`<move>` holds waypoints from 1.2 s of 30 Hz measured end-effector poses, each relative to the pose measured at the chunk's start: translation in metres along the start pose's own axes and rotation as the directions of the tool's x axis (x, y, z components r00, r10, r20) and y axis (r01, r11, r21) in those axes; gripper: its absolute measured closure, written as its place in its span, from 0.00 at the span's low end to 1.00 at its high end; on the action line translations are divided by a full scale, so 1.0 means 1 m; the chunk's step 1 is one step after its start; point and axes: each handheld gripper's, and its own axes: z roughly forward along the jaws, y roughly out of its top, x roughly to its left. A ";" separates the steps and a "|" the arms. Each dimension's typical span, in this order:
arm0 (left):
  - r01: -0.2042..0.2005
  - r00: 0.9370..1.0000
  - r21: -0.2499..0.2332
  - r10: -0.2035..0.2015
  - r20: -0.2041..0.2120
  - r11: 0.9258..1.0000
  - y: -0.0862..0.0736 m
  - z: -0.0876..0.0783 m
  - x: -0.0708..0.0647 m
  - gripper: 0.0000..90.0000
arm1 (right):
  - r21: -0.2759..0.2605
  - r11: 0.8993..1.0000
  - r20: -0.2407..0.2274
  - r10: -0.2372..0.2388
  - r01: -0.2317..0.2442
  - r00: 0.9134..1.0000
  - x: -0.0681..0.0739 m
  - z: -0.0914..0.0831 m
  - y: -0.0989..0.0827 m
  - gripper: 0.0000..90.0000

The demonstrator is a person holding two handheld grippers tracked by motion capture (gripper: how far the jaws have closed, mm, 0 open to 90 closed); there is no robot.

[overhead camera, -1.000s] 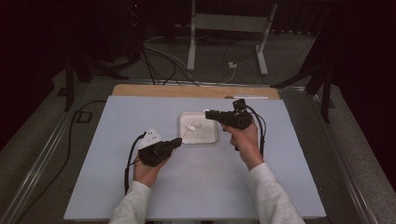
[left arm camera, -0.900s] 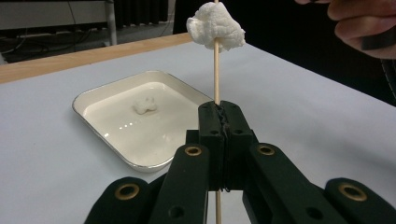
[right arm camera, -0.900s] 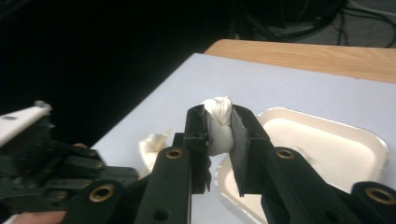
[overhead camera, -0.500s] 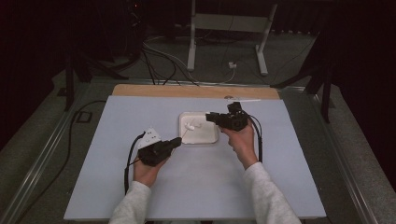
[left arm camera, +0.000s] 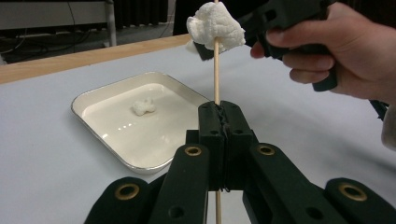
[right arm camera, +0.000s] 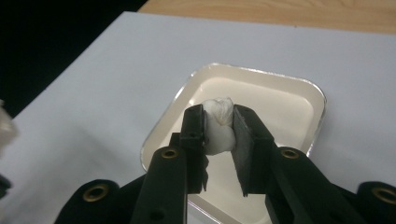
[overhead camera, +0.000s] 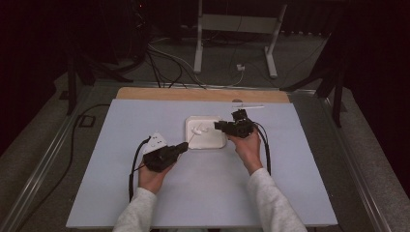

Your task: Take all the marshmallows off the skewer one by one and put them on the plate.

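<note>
Lowered slightly toward the tray [overhead camera: 207, 143], right gripper [right arm camera: 219, 122] pinches a marshmallow [right arm camera: 218, 126]; left gripper [left arm camera: 219, 112] clamps the skewer [left arm camera: 216, 70].

A cream tray [left arm camera: 105, 95] with a silvery rim is sitting on pale lavender-grey matting [overhead camera: 203, 193]; white marshmallows [left arm camera: 215, 25], tan skewer [left arm camera: 216, 74], black grippers [overhead camera: 184, 146].

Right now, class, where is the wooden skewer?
The wooden skewer stands upright, clamped in the left hand-held gripper, just right of the tray in the left gripper view, with a marshmallow on its top.
</note>
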 end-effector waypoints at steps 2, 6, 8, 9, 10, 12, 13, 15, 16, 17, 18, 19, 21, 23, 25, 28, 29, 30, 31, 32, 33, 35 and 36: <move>0.001 1.000 0.000 -0.001 0.000 1.000 0.000 0.000 0.000 1.00 | 0.012 1.000 0.013 0.002 -0.002 1.000 -0.002 0.003 -0.002 0.80; 0.000 1.000 0.000 0.000 0.000 1.000 0.000 0.000 0.000 1.00 | 0.057 0.998 0.034 0.018 -0.020 0.999 -0.006 0.011 -0.005 0.47; 0.000 1.000 -0.001 0.000 -0.002 1.000 0.000 0.000 0.000 1.00 | 0.065 0.998 0.039 0.005 -0.008 0.999 -0.005 0.014 -0.007 0.33; 0.000 1.000 0.000 0.000 -0.004 1.000 0.000 0.000 0.001 1.00 | 0.062 0.998 0.054 -0.004 0.001 0.999 -0.004 0.013 -0.008 0.31; 0.002 1.000 0.000 -0.002 -0.006 1.000 0.000 0.000 0.001 1.00 | 0.057 0.998 0.045 -0.011 0.008 0.999 -0.003 0.013 -0.008 0.29; 0.002 1.000 0.000 -0.002 -0.006 1.000 0.000 0.000 0.001 1.00 | 0.053 0.999 0.032 -0.011 0.009 0.999 -0.001 0.011 -0.007 0.23; 0.001 1.000 0.000 -0.001 -0.007 1.000 0.000 0.000 0.000 1.00 | 0.051 0.999 0.029 -0.019 0.017 0.999 0.001 0.010 -0.006 0.23; 0.002 1.000 0.000 -0.002 -0.007 1.000 0.000 0.000 0.000 1.00 | 0.044 0.999 0.012 -0.023 0.023 1.000 0.003 0.007 -0.005 0.20; 0.002 1.000 0.001 -0.002 -0.007 1.000 0.000 0.000 0.000 1.00 | 0.041 0.999 0.005 -0.023 0.023 1.000 0.005 0.005 -0.004 0.19; 0.002 1.000 0.001 -0.002 -0.009 1.000 0.000 0.000 0.001 1.00 | 0.036 0.999 -0.006 -0.023 0.023 1.000 0.005 0.003 -0.004 0.19; 0.003 1.000 0.001 -0.003 -0.010 1.000 0.000 0.000 0.001 1.00 | 0.032 0.999 -0.019 -0.018 0.019 1.000 0.006 0.001 -0.003 0.19; 0.002 1.000 0.000 -0.002 -0.010 1.000 0.000 0.000 0.001 1.00 | 0.028 0.999 -0.034 -0.014 0.015 0.999 0.006 -0.001 -0.003 0.19; 0.003 1.000 -0.001 -0.003 -0.011 1.000 0.000 0.000 0.001 1.00 | 0.017 1.000 -0.061 -0.007 0.008 0.998 0.007 -0.006 -0.003 0.18; 0.003 1.000 0.000 -0.003 -0.012 1.000 0.000 0.000 0.001 1.00 | 0.007 1.000 -0.078 -0.010 0.010 0.997 0.010 -0.010 -0.002 0.17; 0.003 1.000 0.001 -0.003 -0.012 1.000 0.000 0.000 0.001 1.00 | -0.002 1.000 -0.096 -0.015 0.015 0.995 0.013 -0.014 -0.001 0.17; 0.004 1.000 0.003 -0.004 -0.011 1.000 0.000 0.001 0.000 1.00 | -0.010 1.000 -0.121 -0.028 0.027 0.992 0.017 -0.019 0.000 0.17; 0.004 1.000 0.003 -0.004 -0.011 1.000 0.000 0.001 0.000 1.00 | -0.011 1.000 -0.132 -0.029 0.028 0.991 0.019 -0.020 0.001 0.18; 0.004 1.000 0.003 -0.003 -0.011 1.000 0.000 0.001 0.000 1.00 | -0.013 0.999 -0.144 -0.032 0.031 0.989 0.020 -0.021 0.001 0.18; 0.005 1.000 0.003 -0.005 -0.011 1.000 0.000 0.001 0.000 1.00 | -0.015 0.999 -0.156 -0.031 0.029 0.987 0.021 -0.022 0.001 0.18; 0.005 1.000 0.003 -0.004 -0.011 1.000 0.000 0.001 0.000 1.00 | -0.016 0.999 -0.166 -0.032 0.030 0.986 0.023 -0.023 0.002 0.18; 0.004 1.000 0.003 -0.004 -0.011 1.000 0.000 0.001 0.000 1.00 | -0.017 0.999 -0.174 -0.036 0.033 0.984 0.024 -0.024 0.002 0.18; 0.004 1.000 0.003 -0.004 -0.012 1.000 0.000 0.001 0.000 1.00 | -0.018 0.999 -0.185 -0.042 0.040 0.982 0.027 -0.024 0.002 0.18; 0.004 1.000 0.003 -0.004 -0.012 1.000 0.000 0.001 0.000 1.00 | -0.016 0.999 -0.192 -0.041 0.039 0.981 0.029 -0.024 0.003 0.18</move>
